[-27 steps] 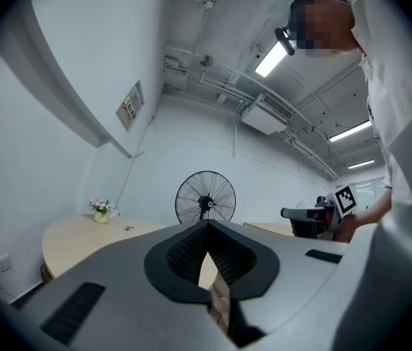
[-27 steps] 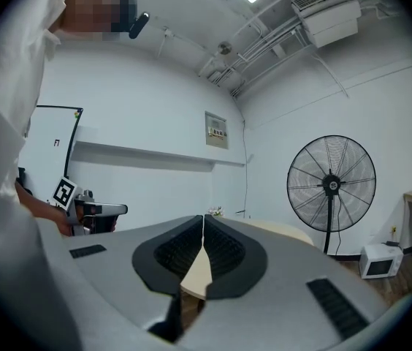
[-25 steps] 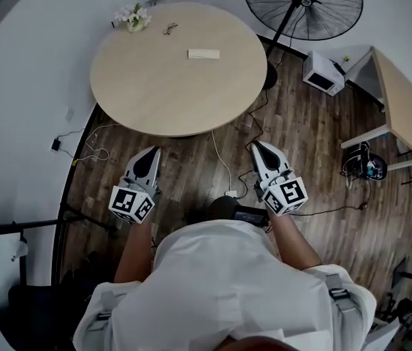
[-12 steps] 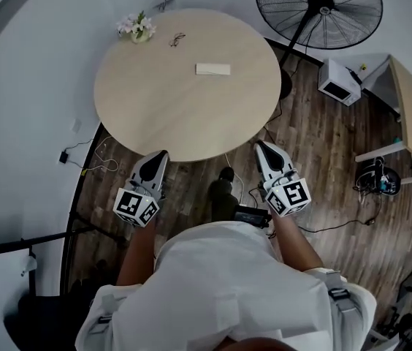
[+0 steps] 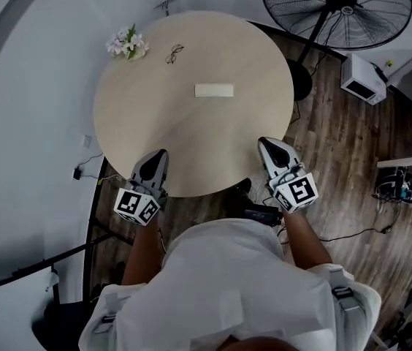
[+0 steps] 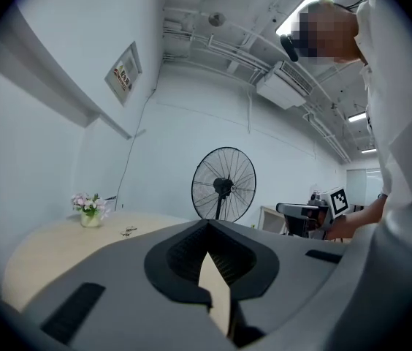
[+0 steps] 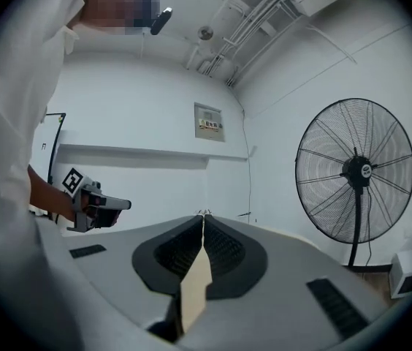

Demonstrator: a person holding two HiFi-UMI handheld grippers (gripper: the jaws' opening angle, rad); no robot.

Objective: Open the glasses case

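A pale, flat glasses case [image 5: 214, 90] lies closed near the middle of the round wooden table [image 5: 140, 130]. A pair of glasses [image 5: 174, 53] rests farther back, seen small on the tabletop in the left gripper view as glasses [image 6: 128, 231]. My left gripper [image 5: 160, 154] hovers over the table's near left edge, jaws shut with nothing between them. My right gripper [image 5: 264, 142] sits at the near right edge, also shut and empty. Both are well short of the case. The right gripper [image 6: 310, 209] shows in the left gripper view, the left gripper [image 7: 96, 201] in the right gripper view.
A small vase of flowers [image 5: 128, 44] stands at the table's far left. A big standing fan [image 5: 337, 6] is behind the table on the right, with a white box [image 5: 363, 79] on the wooden floor beside it. Cables [image 5: 89, 168] trail on the floor at left.
The person has stepped toward the table; both grippers now reach its near edge, where before they hung over the floor. Both stayed shut.
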